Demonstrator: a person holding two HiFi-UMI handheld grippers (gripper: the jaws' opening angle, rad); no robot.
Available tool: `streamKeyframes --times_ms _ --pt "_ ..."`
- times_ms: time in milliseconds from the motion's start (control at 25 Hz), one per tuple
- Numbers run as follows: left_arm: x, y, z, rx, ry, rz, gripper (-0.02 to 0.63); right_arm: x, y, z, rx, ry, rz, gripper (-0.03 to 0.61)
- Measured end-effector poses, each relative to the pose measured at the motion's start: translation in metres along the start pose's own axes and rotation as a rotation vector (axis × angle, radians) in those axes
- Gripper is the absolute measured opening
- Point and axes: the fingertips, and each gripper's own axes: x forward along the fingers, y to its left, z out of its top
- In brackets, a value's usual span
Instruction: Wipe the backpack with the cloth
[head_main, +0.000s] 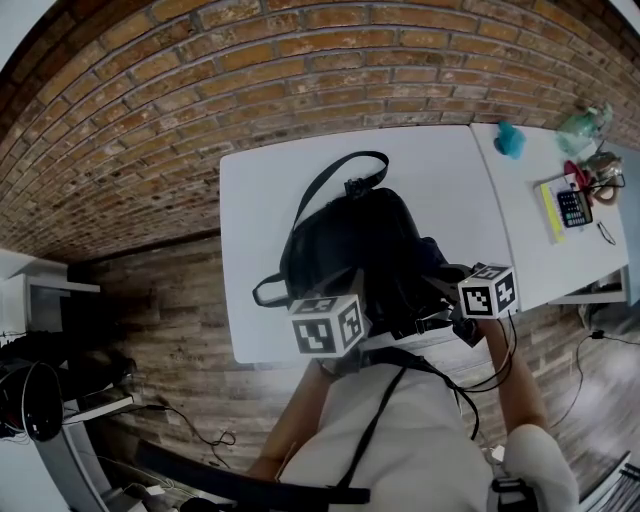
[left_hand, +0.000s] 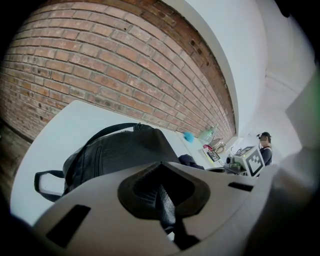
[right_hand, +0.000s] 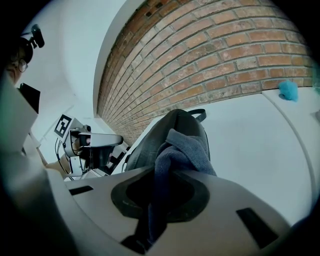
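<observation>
Backpack (head_main: 350, 245) lying on the white table (head_main: 260, 200), both grippers at its near edge

Black and slumped, the backpack has one long strap looping toward the brick wall (head_main: 200, 90). The right gripper (right_hand: 160, 200) has its jaws pinched tight on a grey-blue cloth (right_hand: 182, 150) – the cloth bunches up out of the jaws and rests against the backpack's near side. The left gripper (left_hand: 161, 197) has its jaws drawn together on a dark ribbed strip, seemingly webbing of the backpack – the bag's body rises just beyond it.
</observation>
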Motion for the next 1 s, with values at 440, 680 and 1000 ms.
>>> streamKeyframes --times_ms 440,680,1000 --pt "0.003 0.001 0.001 -0.008 0.001 0.001 0.005 -0.018 0.009 -0.029 0.054 0.036 0.030 0.038" --pt "0.004 0.004 0.002 -0.011 0.001 0.006 0.005 -0.022 0.012 -0.038 0.066 0.075 0.066 0.038" --pt "0.002 0.009 0.004 -0.033 0.001 0.009 0.005 -0.034 0.000 0.008 -0.034 0.073 0.063 0.038"
